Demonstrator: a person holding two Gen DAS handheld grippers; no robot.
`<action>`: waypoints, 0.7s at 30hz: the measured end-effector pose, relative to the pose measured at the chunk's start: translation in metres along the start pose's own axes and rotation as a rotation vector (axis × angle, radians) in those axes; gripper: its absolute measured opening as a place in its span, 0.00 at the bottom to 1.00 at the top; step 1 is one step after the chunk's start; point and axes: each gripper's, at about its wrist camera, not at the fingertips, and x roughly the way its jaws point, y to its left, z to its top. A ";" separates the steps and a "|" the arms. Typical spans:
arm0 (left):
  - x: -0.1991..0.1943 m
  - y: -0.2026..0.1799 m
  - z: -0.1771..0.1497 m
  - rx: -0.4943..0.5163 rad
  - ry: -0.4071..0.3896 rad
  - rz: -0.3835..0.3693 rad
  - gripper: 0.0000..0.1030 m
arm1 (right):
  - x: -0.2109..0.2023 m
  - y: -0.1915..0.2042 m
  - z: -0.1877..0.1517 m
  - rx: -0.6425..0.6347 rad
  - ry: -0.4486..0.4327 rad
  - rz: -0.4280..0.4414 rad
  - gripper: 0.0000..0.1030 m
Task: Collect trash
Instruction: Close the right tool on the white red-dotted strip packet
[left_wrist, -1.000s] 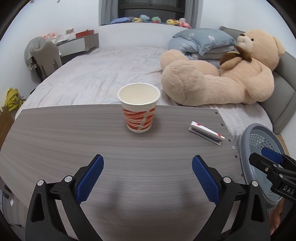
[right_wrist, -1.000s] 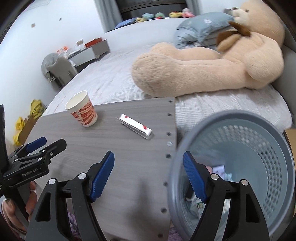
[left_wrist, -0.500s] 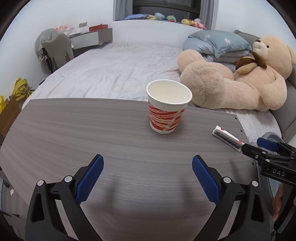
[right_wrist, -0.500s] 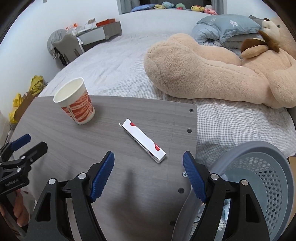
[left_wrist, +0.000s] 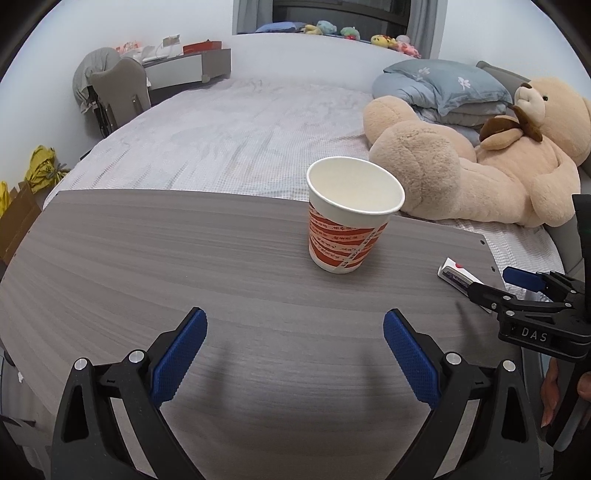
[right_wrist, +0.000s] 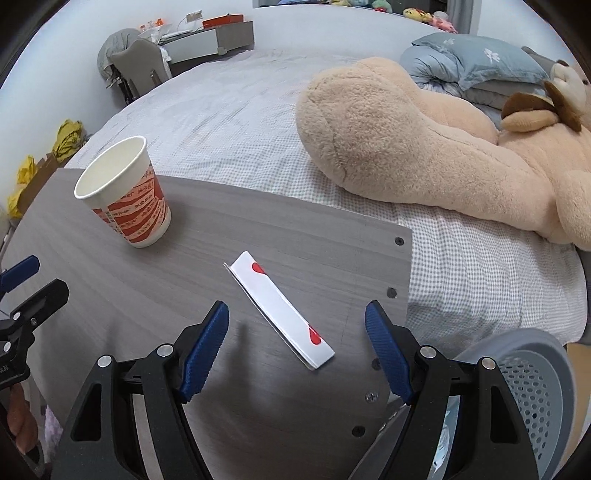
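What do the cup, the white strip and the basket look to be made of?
Cup: paper, matte, with a rolled rim and printed orange bands. White strip: probably a flat folded paper or card wrapper with red marks. Basket: grey-blue moulded plastic, perforated wall.

"DAS" in white letters on the black right tool (left_wrist: 517, 291), cup (left_wrist: 351, 218) print unreadable

Both grippers are showing black angular frames. The left gripper (left_wrist: 294, 330) and right gripper (right_wrist: 296, 323) are wearing blue ribbed pads and silver screws. White "DAS" lettering is showing at the left view's right edge.
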 end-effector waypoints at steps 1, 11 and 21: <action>0.000 0.000 0.000 -0.001 0.001 0.000 0.92 | 0.001 0.002 0.001 -0.007 0.002 -0.003 0.71; 0.002 0.003 0.000 -0.009 0.007 0.000 0.92 | 0.014 0.009 0.007 -0.045 0.043 0.017 0.59; 0.001 0.006 -0.001 -0.013 0.005 -0.003 0.92 | 0.020 0.011 0.007 -0.056 0.075 0.023 0.44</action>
